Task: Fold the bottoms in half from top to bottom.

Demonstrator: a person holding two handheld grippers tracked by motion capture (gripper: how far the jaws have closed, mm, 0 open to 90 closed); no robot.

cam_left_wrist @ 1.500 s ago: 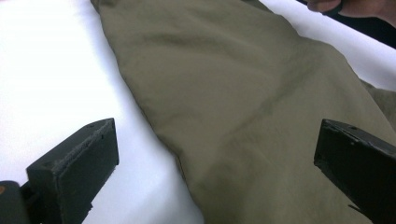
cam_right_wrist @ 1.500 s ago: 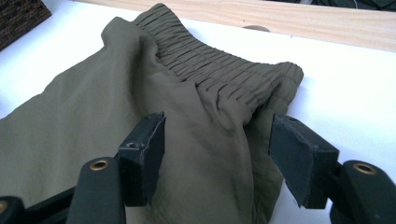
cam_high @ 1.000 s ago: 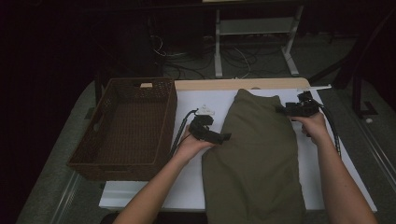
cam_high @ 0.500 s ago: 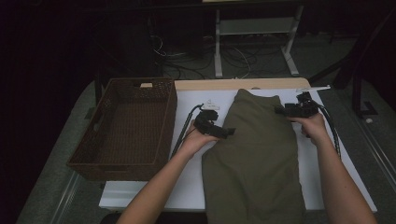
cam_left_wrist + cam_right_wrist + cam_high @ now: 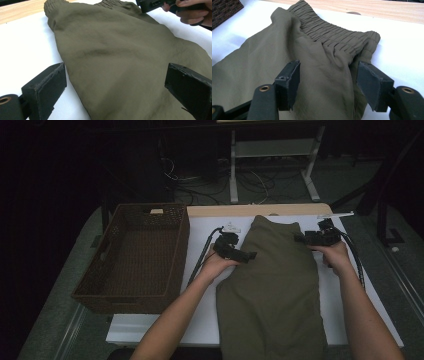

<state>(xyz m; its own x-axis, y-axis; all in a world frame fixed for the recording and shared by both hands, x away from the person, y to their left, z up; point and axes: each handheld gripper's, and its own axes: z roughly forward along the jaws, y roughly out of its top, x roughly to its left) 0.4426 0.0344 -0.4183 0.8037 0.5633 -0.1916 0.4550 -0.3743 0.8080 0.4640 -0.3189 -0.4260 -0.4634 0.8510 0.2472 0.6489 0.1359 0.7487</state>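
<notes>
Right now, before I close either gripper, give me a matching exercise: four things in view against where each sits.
Things:
1. wicker basket
2. olive trousers
3. left gripper
4. right gripper

Places:
A. at the trousers' right edge near the waistband, jaws apart
B. left end of the table
C. over the trousers' left edge, jaws apart
D. flat on the white sheet, waistband at the far end

Pairs: 1-B, 2-D, 3-C, 4-A

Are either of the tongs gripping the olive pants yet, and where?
Nothing is held. The left tongs stand open over the olive pants at their left edge; the right tongs stand open around the fabric just below the elastic waistband.
</notes>
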